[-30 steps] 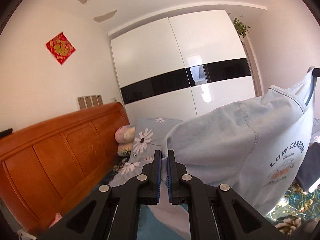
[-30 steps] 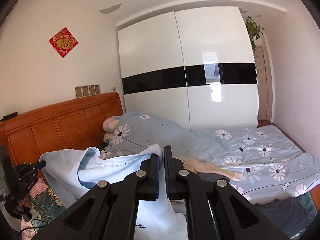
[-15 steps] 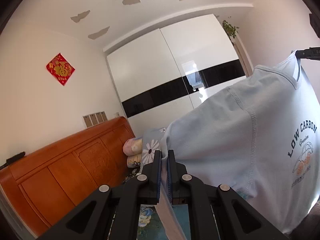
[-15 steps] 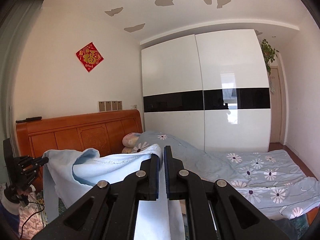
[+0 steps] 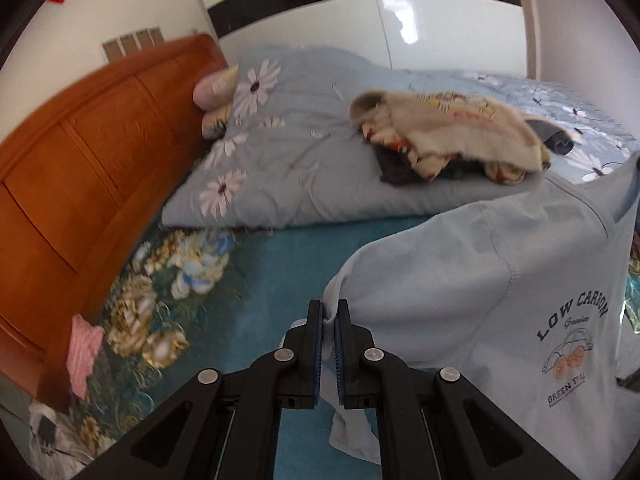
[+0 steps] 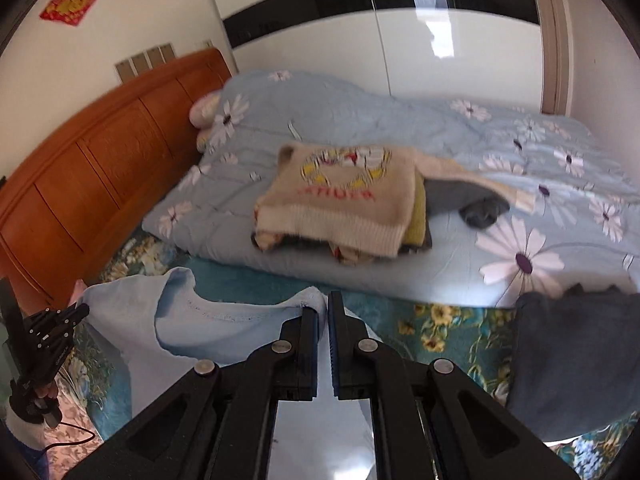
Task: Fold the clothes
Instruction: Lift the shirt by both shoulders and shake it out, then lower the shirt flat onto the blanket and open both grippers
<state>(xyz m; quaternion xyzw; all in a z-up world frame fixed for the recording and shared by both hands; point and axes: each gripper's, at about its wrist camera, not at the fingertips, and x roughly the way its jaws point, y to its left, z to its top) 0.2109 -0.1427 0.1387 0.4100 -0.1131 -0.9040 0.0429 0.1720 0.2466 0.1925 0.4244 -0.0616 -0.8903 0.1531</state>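
A light blue T-shirt (image 5: pixel 500 280) with "LOW CARBON" print hangs stretched between both grippers above the teal floral bed sheet (image 5: pixel 280 264). My left gripper (image 5: pixel 329 312) is shut on one shoulder edge of it. In the right wrist view the same T-shirt (image 6: pixel 224 324) spreads to the left, neckline visible, and my right gripper (image 6: pixel 323 304) is shut on its other shoulder. The left gripper (image 6: pixel 52 332) shows at the far left there, held by a hand.
A pile of clothes topped by a beige sweater (image 6: pixel 344 200) lies on the blue daisy quilt (image 6: pixel 540 184). A dark blue garment (image 6: pixel 572 360) lies at the right. The wooden headboard (image 5: pixel 80 152) stands left, a pink cloth (image 5: pixel 82 352) beside it, white wardrobe (image 6: pixel 440 40) behind.
Both grippers have tilted and dropped from facing the wall and ceiling toward the bed, bringing the held T-shirt down closer to the sheet. Both stay shut on it.
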